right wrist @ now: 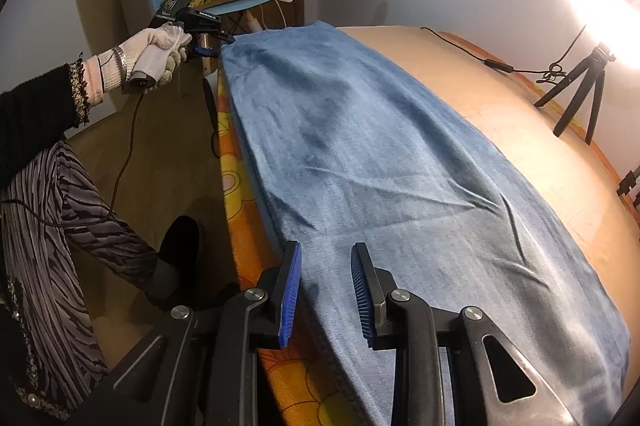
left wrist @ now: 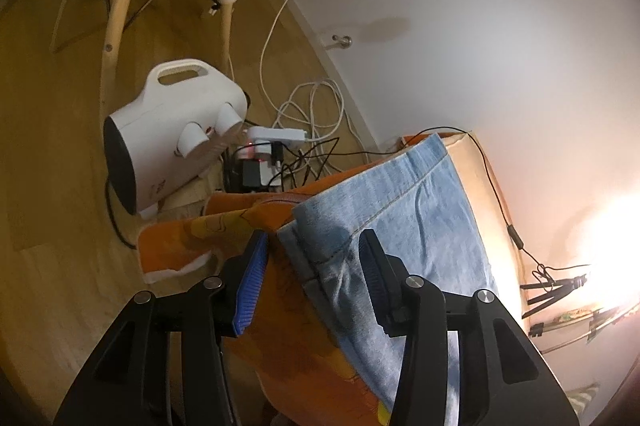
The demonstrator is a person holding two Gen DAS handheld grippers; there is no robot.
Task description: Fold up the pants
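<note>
- The light blue denim pants (right wrist: 380, 162) lie flat and folded long on a tan table (right wrist: 520, 114) with an orange flowered cloth (right wrist: 234, 162) on its edge.
- In the right wrist view, the pants make one long strip. It runs from the near edge of the table to the far edge, leaning a bit to the left as it goes far.
- The left side of the strip lies along the left edge of the table, over the orange cloth.
- The right gripper (right wrist: 326, 290) is at the near end of the pants. Its blue pads are spread apart over the cloth and pinch nothing.
- The left gripper (left wrist: 312, 274) is at the far end, held by a hand in a white knit glove (right wrist: 160, 54).
- In the left wrist view, its fingers are spread wide. The folded hem edge of the pants is between them, but the pads do not press it.
- A white fan heater (left wrist: 168, 134) sits on the wooden floor (left wrist: 48, 146) past the table.
</note>
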